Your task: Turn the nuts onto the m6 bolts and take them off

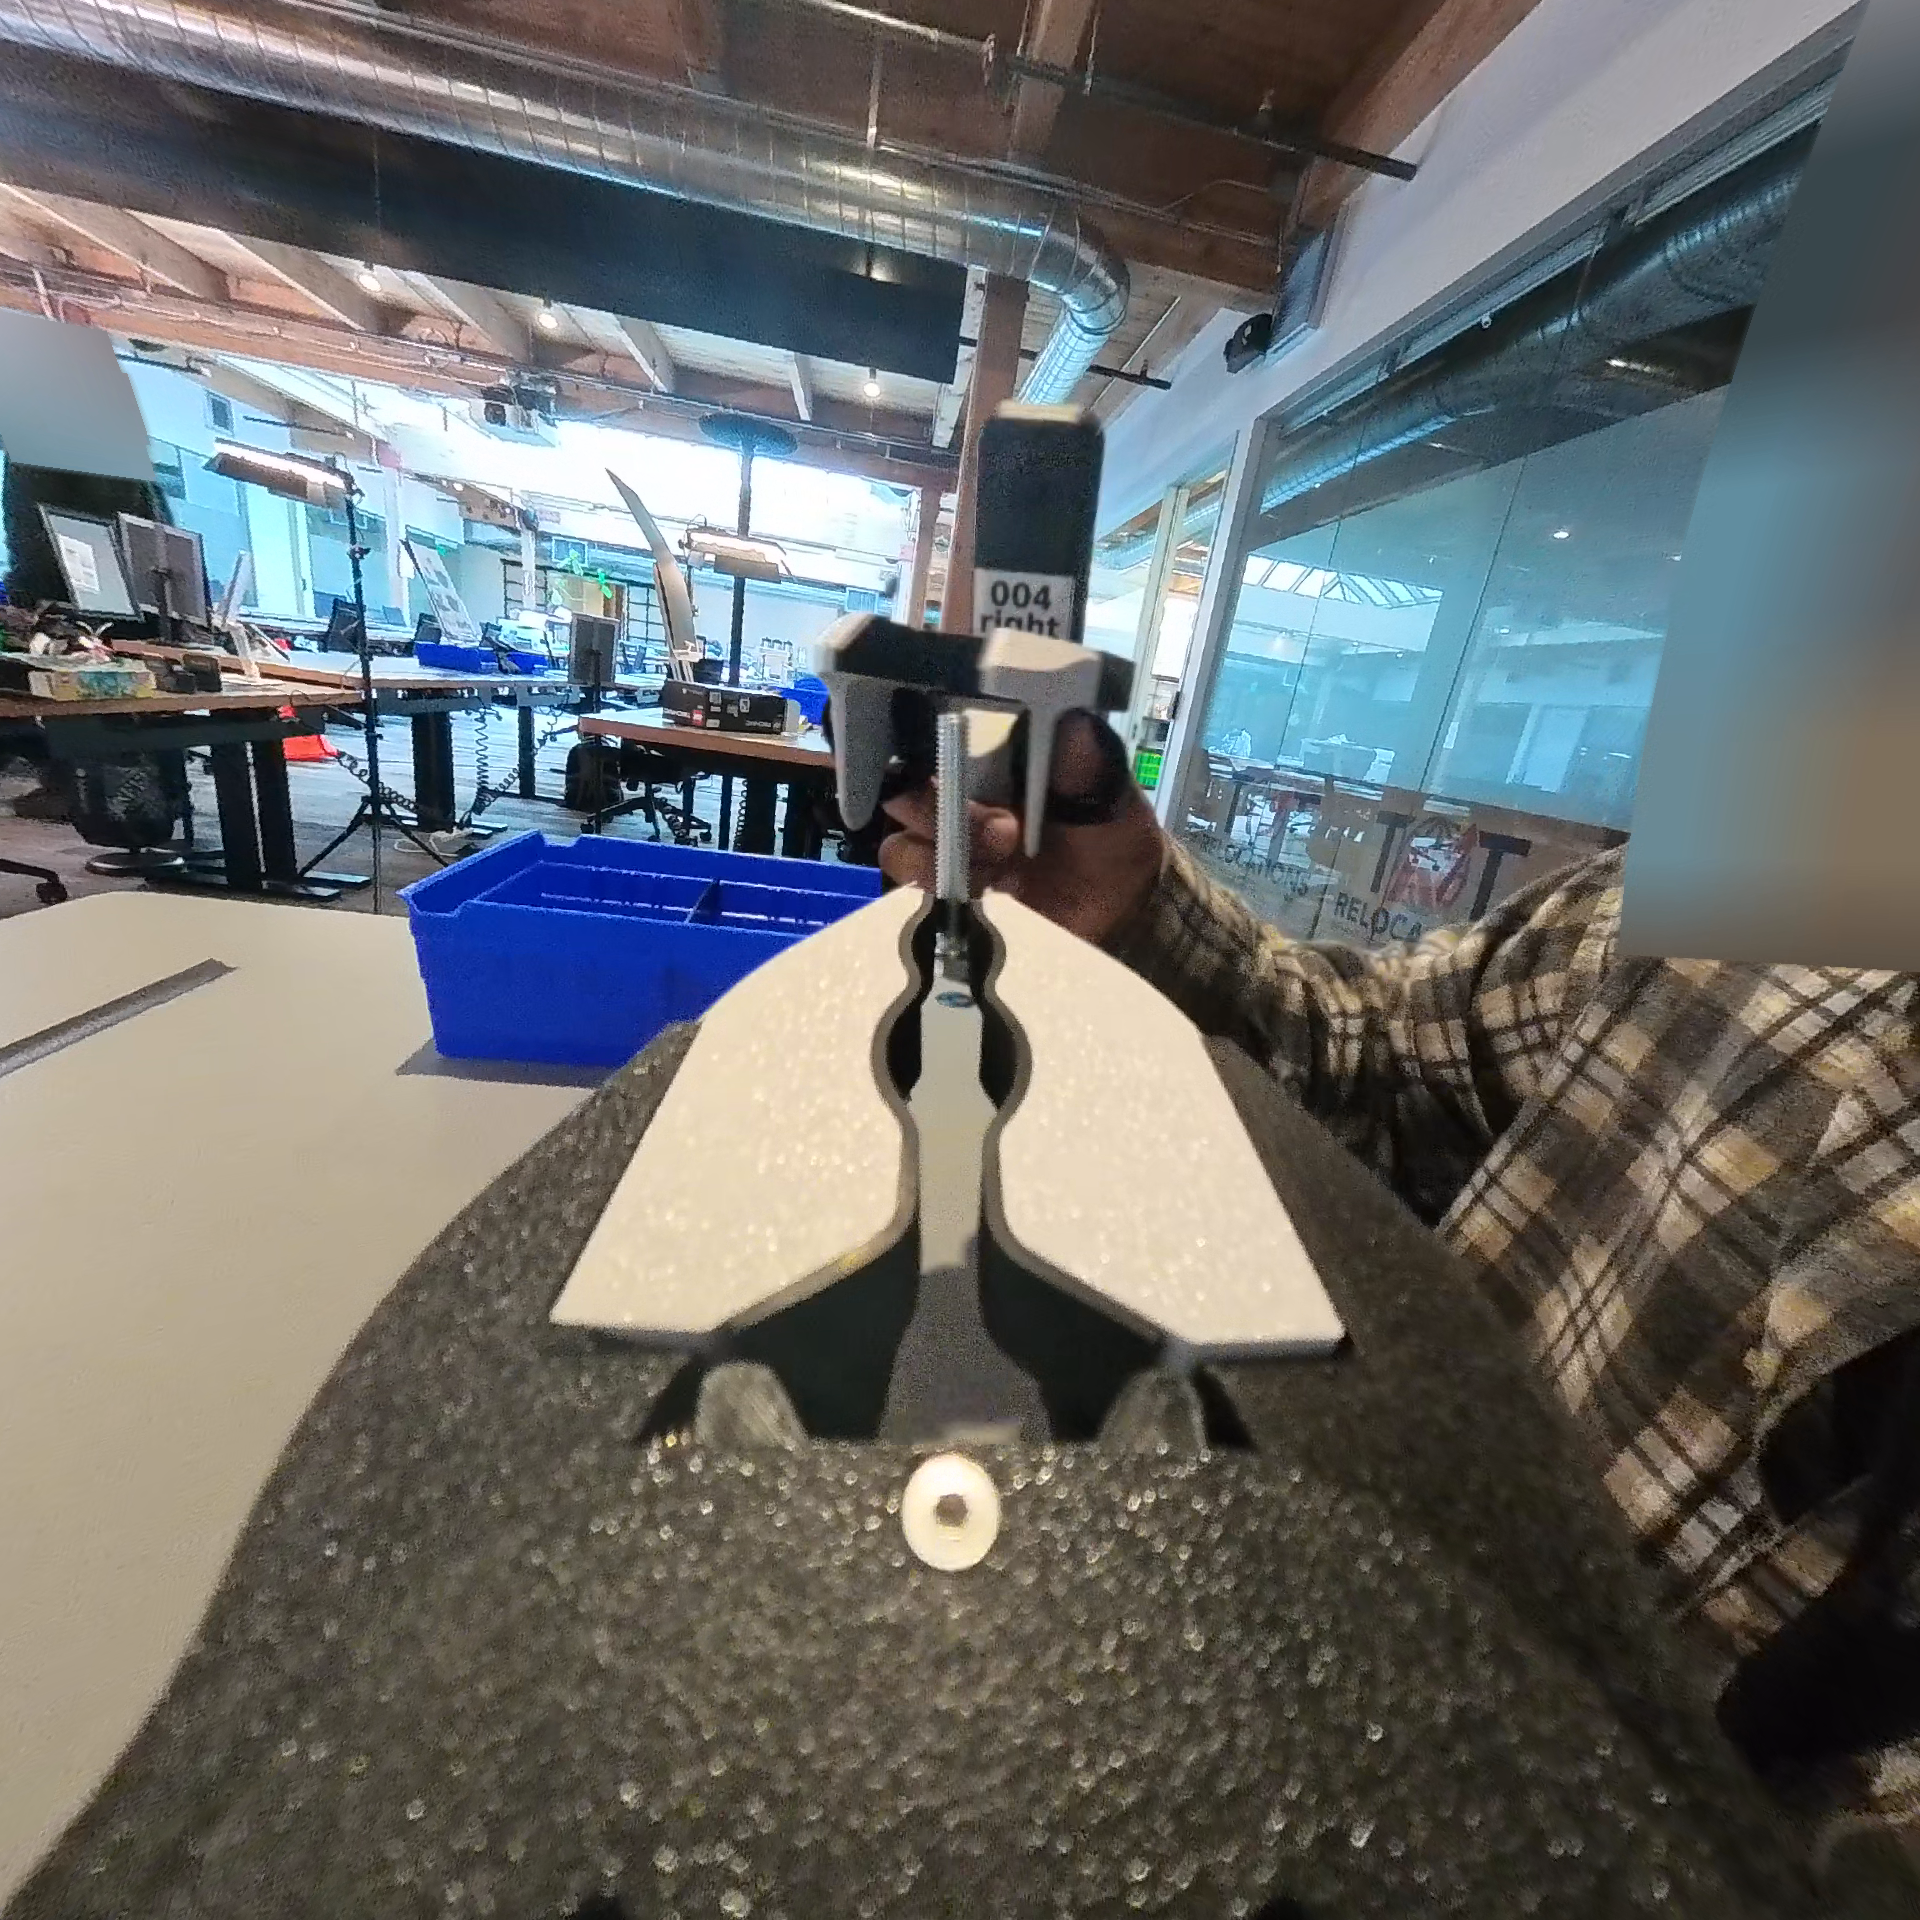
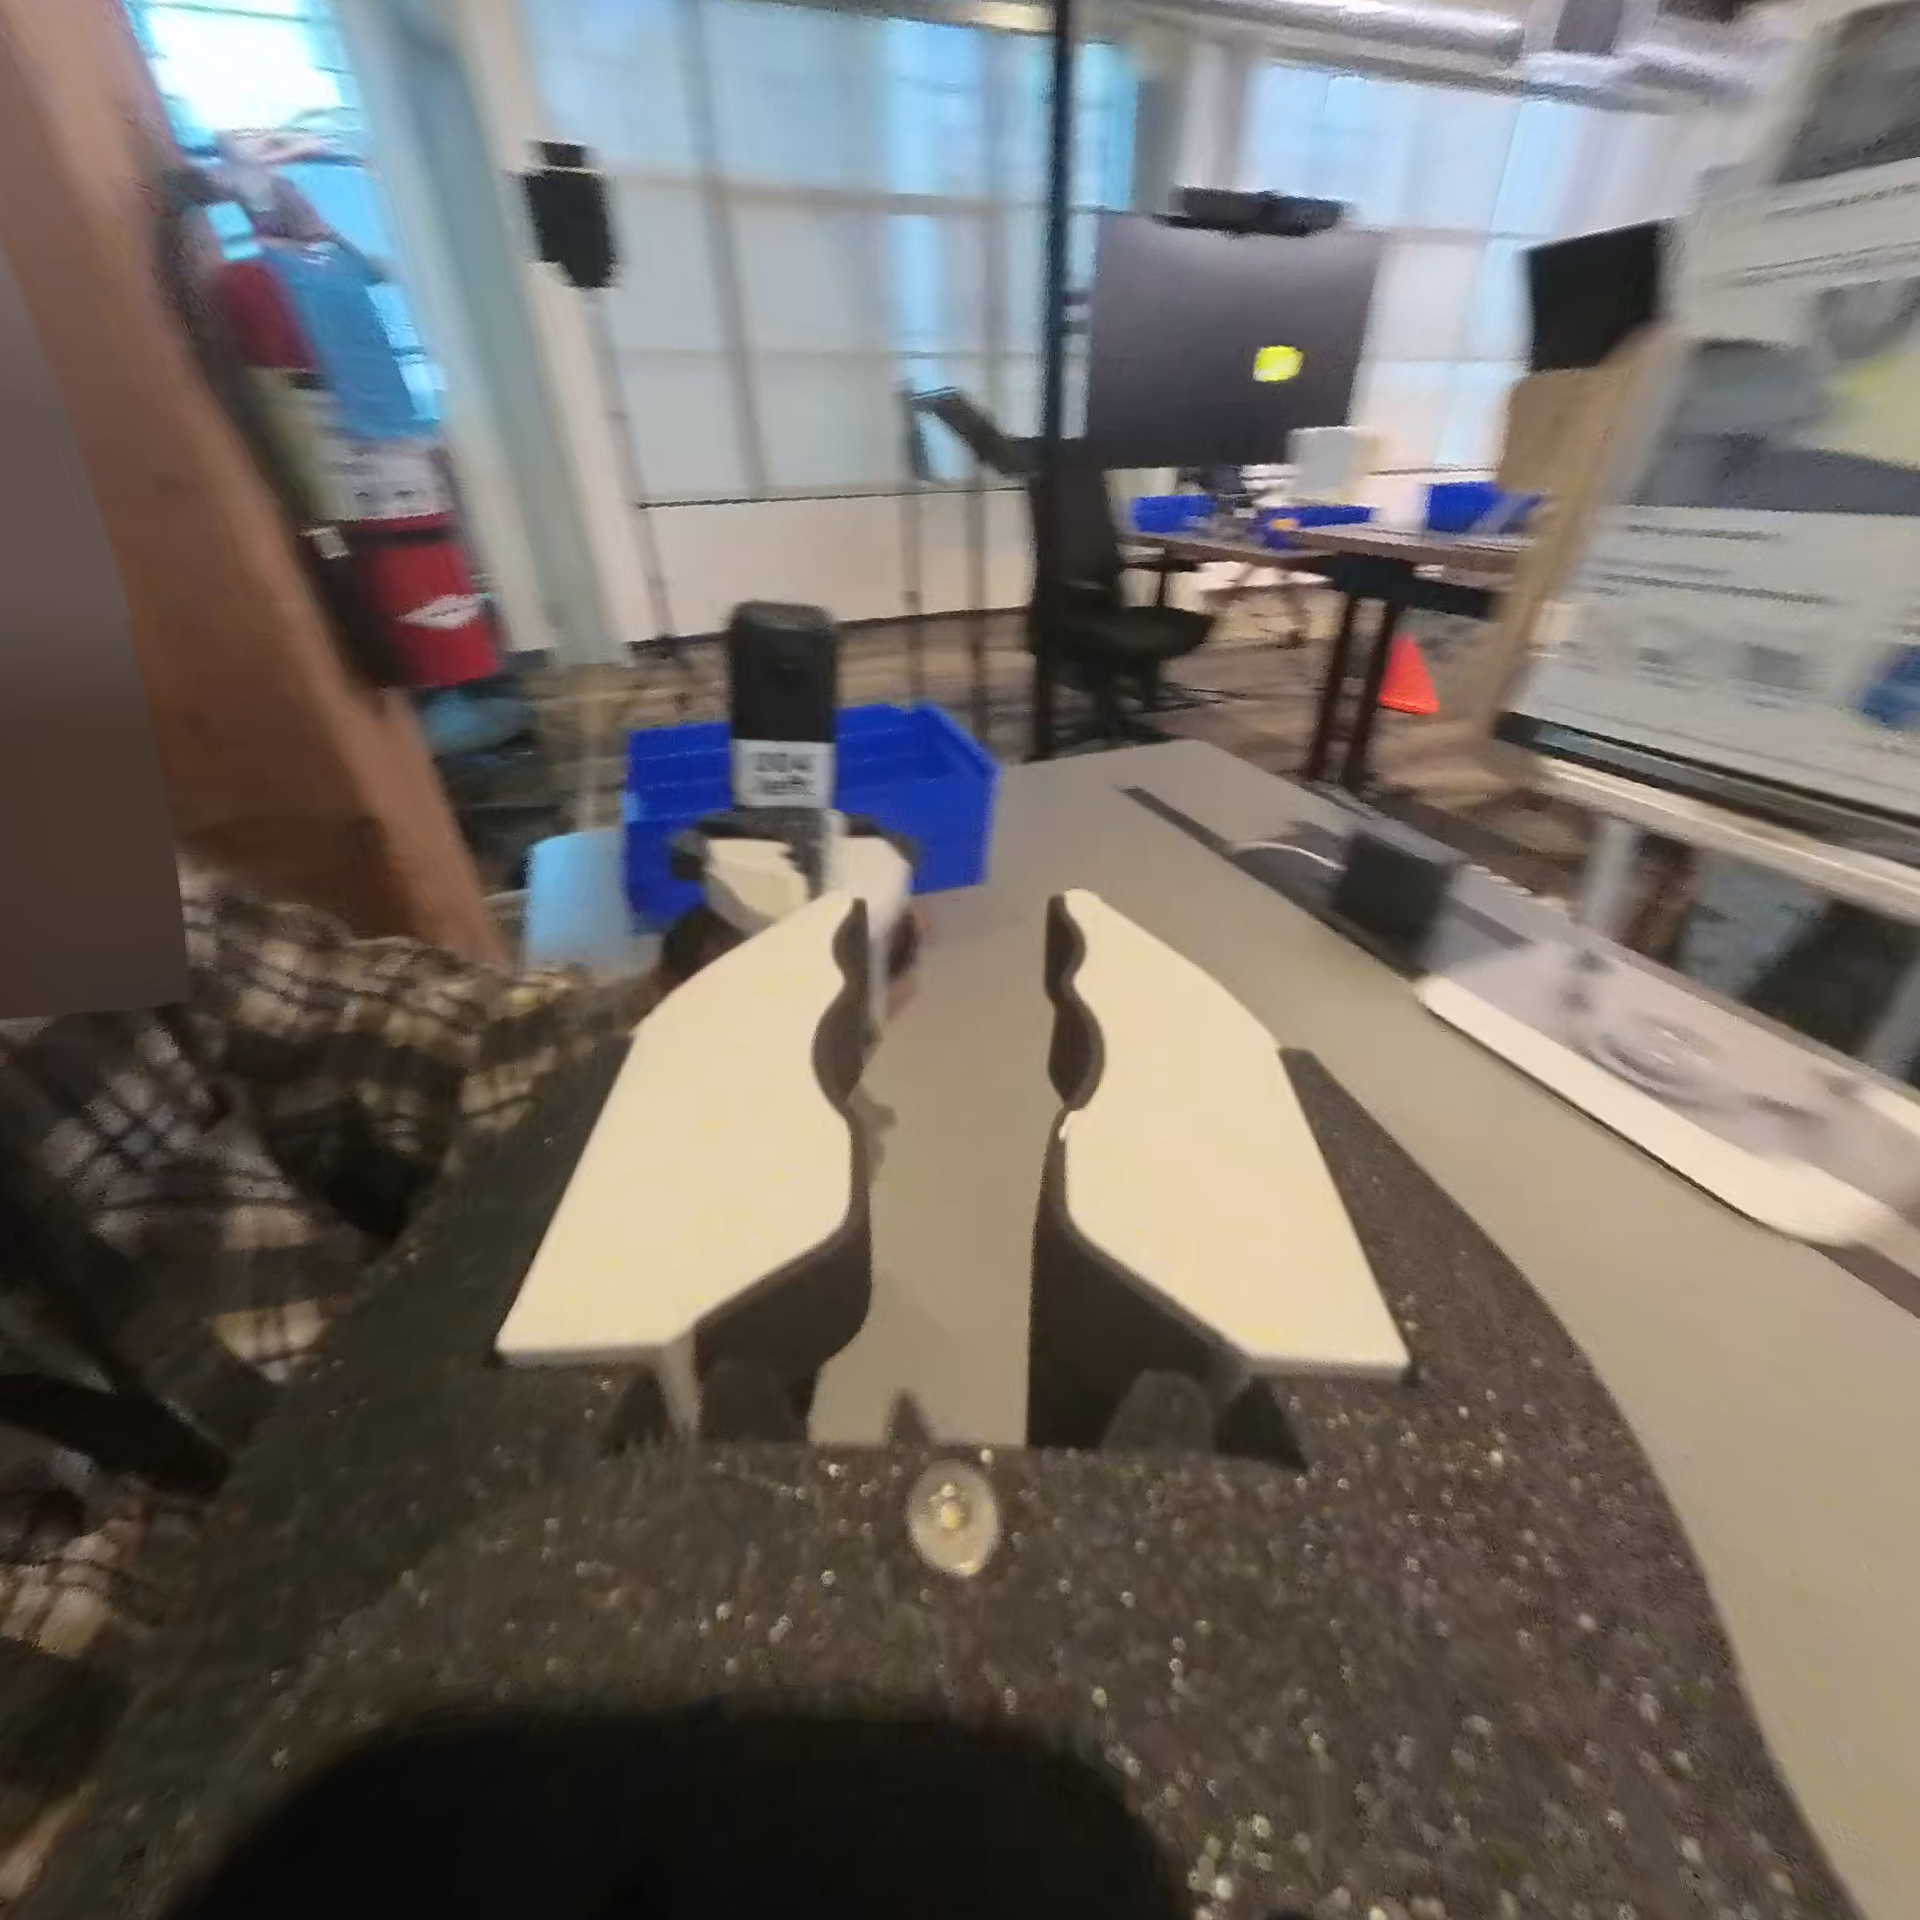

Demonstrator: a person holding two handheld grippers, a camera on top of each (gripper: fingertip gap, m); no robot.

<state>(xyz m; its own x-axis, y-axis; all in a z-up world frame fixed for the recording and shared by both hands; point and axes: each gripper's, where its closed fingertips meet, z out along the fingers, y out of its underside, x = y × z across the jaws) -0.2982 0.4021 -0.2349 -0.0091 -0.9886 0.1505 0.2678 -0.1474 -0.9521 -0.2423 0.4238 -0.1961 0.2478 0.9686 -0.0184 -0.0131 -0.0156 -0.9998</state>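
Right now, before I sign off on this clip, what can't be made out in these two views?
- Nut: none discernible on the bolt; the left gripper fingertips cover its lower end in the left wrist view.
- Blue bin contents: hidden behind its wall.
- Right wrist view: motion blur; the left gripper's grip is partly hidden by the right gripper's finger.

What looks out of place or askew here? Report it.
Nothing looks spilled or damaged. The left gripper holds a silver bolt upright by its lower end, and no nut is visible on its thread. The right gripper is open and empty. The blue bin sits squarely on the grey table.
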